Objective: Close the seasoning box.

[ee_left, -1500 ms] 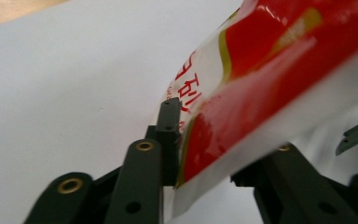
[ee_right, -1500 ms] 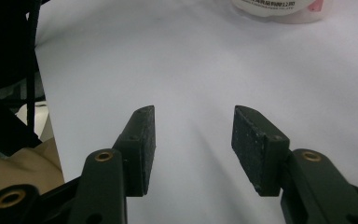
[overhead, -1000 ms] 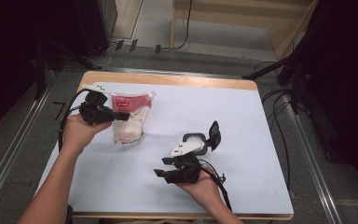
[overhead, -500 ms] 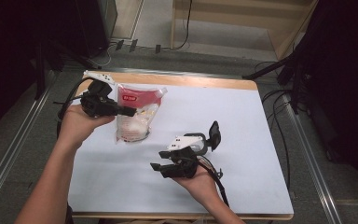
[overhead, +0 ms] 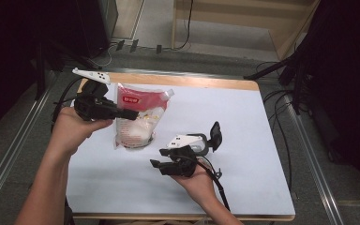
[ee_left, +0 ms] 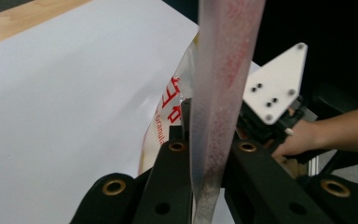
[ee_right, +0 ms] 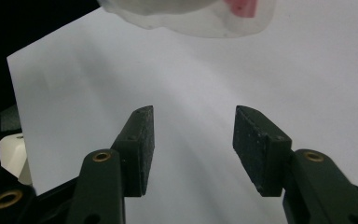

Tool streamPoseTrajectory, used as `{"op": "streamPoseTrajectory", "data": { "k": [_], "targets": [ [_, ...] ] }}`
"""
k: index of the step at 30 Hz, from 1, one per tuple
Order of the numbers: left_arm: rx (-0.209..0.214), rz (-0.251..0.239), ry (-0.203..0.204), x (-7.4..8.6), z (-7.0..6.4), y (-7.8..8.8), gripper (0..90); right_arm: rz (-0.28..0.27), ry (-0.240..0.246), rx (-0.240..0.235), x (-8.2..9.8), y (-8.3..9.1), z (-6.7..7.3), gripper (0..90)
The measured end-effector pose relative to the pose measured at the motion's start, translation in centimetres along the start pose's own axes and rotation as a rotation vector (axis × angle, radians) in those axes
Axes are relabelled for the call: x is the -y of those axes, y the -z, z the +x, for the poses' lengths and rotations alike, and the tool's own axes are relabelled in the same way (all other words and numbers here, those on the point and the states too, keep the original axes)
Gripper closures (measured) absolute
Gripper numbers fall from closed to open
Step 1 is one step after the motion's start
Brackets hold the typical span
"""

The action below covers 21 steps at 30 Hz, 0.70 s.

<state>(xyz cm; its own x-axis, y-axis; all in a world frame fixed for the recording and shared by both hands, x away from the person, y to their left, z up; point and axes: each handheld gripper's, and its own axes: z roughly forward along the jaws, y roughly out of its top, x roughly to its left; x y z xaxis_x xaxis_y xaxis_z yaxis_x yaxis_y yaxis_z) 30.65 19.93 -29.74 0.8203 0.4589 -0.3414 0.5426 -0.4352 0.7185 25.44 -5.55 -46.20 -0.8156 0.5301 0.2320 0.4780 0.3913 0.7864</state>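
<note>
1. Since a second ago, your left gripper is carrying the pouch higher and farther toward the back of the counter, so the pouch is now hanging almost upright instead of lying on the white sheet.
2. Nearest to you, your right hand is staying where it was, resting low over the front middle of the counter.
3. Your right gripper is pointing left toward the pouch, and its jaws are standing released with bare white counter between the pads.
4. In the right gripper view, the pouch's clear rounded bottom is hanging just ahead of those jaws, apart from them.
5. Farther out, your left gripper's jaws are clenching the pouch's flat side seam, which is running straight up between them.
6. The pouch's red top with its corner spout is pointing toward the back, and its clear lower part is holding pale contents just above the counter; whether it is touching, you cannot tell.
7. Your left hand is holding its gripper near the back left corner.
</note>
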Motion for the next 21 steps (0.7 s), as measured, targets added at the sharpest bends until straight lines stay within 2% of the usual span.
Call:
{"op": "streamPoseTrajectory", "data": {
  "k": [2,4,6,7,11,13,14,16,19,20,21],
  "targets": [
    [0.003,-0.001,0.001,0.0,-0.5,0.1,90.0,-0.003,-0.001,0.016,0.1,-0.1,0.0,50.8],
    [0.026,0.0,0.01,0.0,-0.9,0.0,90.0,-0.008,-0.014,0.016,0.1,-0.1,-0.1,50.8],
    [0.03,0.005,0.007,0.1,-1.0,0.0,90.0,-0.007,-0.018,0.018,0.1,-0.2,-0.1,50.9],
    [0.043,0.011,0.016,0.2,-1.1,-0.2,90.0,-0.001,-0.018,0.024,0.1,-0.4,-0.1,51.2],
    [0.054,0.033,0.041,0.5,-1.2,-0.7,90.0,0.008,-0.032,0.041,0.3,-0.8,-0.1,53.2],
    [0.058,0.041,0.04,0.5,-1.2,-0.8,90.0,0.01,-0.033,0.044,0.3,-0.9,-0.1,53.2],
    [0.068,0.041,0.058,0.6,-1.4,-1.0,90.0,0.002,-0.036,0.047,0.4,-1.1,-0.1,53.0],
    [0.074,0.04,0.063,0.7,-1.4,-1.0,90.0,-0.005,-0.036,0.048,0.4,-1.3,-0.2,52.4],
    [0.09,0.04,0.092,0.9,-1.3,-1.2,90.0,-0.043,-0.066,0.052,0.6,-1.5,-0.3,52.2],
    [0.107,0.044,0.109,1.1,-1.1,-1.3,90.0,-0.069,-0.067,0.07,0.8,-1.7,-0.5,52.4],
    [0.107,0.044,0.109,1.1,-1.1,-1.3,90.0,-0.069,-0.067,0.07,0.8,-1.7,-0.5,52.4]
  ]
}}
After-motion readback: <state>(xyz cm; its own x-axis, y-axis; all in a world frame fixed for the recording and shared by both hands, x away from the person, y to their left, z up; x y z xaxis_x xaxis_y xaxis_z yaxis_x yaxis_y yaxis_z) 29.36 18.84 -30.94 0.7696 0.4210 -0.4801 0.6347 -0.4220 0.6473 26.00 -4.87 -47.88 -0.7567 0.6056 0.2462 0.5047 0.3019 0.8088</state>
